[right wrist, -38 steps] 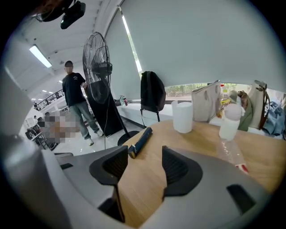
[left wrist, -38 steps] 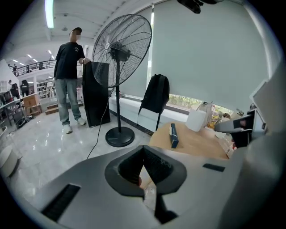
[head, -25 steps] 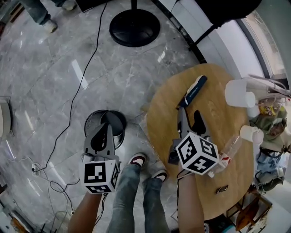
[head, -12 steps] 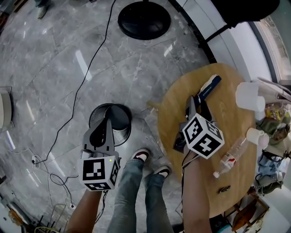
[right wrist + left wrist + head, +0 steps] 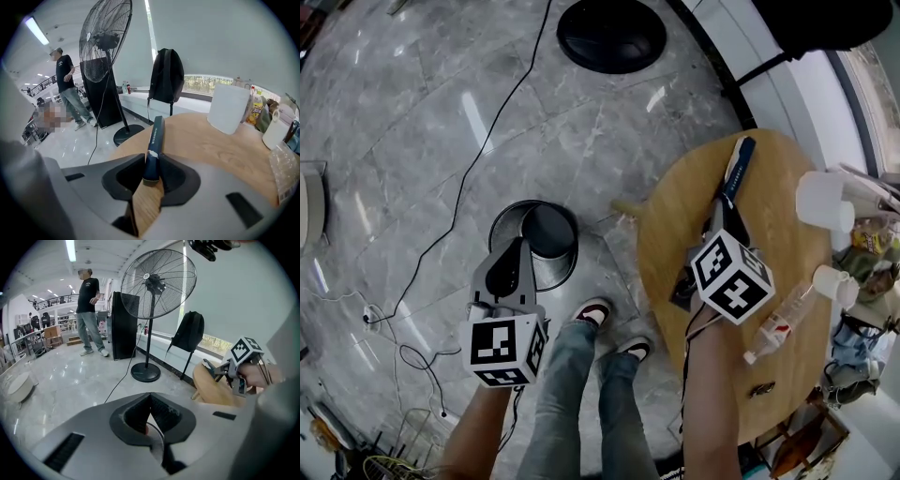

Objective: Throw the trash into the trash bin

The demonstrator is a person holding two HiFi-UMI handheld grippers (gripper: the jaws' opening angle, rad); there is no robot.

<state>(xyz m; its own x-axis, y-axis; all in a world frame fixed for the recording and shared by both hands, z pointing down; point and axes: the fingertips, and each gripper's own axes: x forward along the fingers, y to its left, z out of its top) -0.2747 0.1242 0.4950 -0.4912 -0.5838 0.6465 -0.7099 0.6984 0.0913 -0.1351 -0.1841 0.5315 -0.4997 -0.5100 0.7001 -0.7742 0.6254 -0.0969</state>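
Observation:
A long dark blue box (image 5: 738,167) lies on the round wooden table (image 5: 787,234), pointing away from me. My right gripper (image 5: 722,212) reaches down to its near end. In the right gripper view the box (image 5: 154,136) runs out from between the jaws, which have just been closing and now press on both its sides; that gripper (image 5: 151,159) is shut on it. The round metal trash bin (image 5: 499,228) stands on the floor left of the table. My left gripper (image 5: 521,247) hangs over its near rim, shut and empty (image 5: 150,401).
On the table (image 5: 211,140) are a clear plastic bottle (image 5: 778,323), a white container (image 5: 823,199), a white cup (image 5: 831,281) and a small dark item (image 5: 759,389). A fan base (image 5: 611,33) and a black cable (image 5: 469,169) are on the marble floor. My shoes (image 5: 592,311) are between bin and table.
My right gripper has moved forward and down over the table to the blue box, and its jaws have closed onto it. The left gripper has stayed near the bin.

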